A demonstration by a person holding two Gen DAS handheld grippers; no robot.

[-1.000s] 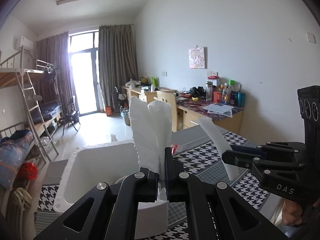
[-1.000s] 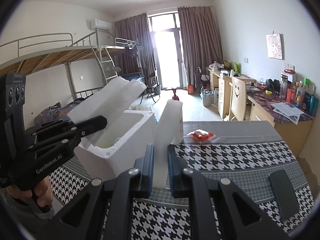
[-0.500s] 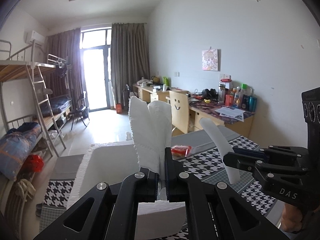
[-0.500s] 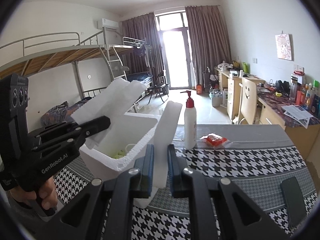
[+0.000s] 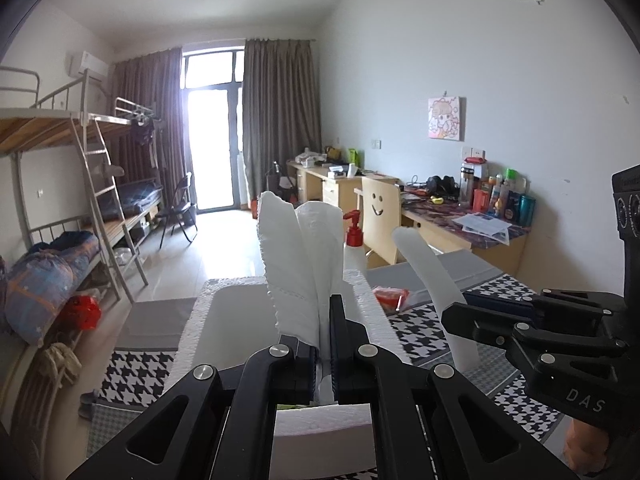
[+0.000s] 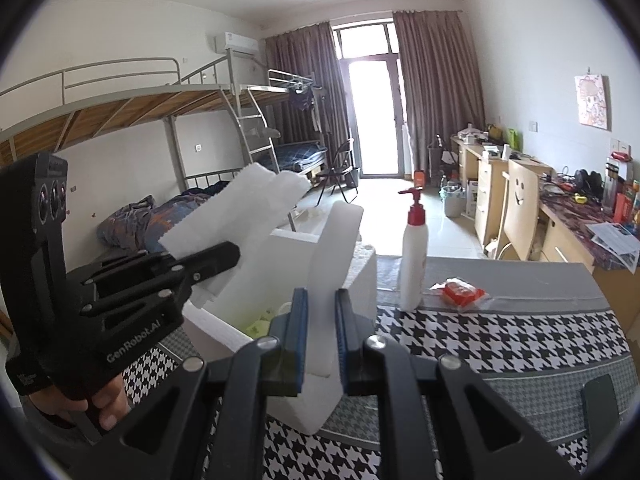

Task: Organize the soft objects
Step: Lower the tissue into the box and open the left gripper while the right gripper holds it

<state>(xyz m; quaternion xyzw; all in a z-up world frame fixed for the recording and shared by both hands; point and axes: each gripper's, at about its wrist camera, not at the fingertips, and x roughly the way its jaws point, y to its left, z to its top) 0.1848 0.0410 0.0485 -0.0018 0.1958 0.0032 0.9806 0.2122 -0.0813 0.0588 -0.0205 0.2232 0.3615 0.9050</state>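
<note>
My left gripper (image 5: 324,320) is shut on a folded white foam sheet (image 5: 300,264) that stands up above a white foam box (image 5: 200,332). It also shows in the right wrist view (image 6: 216,264), with the sheet (image 6: 240,200) over the box (image 6: 360,276). My right gripper (image 6: 322,312) is shut on a white foam strip (image 6: 336,248) just right of the box; it shows in the left wrist view (image 5: 460,312) with the strip (image 5: 428,268). Something pale green lies inside the box (image 6: 260,322).
The table has a black-and-white houndstooth cloth (image 6: 480,336). A white pump bottle with a red top (image 6: 414,252), a red packet (image 6: 460,292) and a dark phone (image 6: 600,404) lie on it. Bunk beds stand left, desks right.
Both grippers have drawn back and swung left with their foam pieces still held. The pump bottle has come into view beside the box.
</note>
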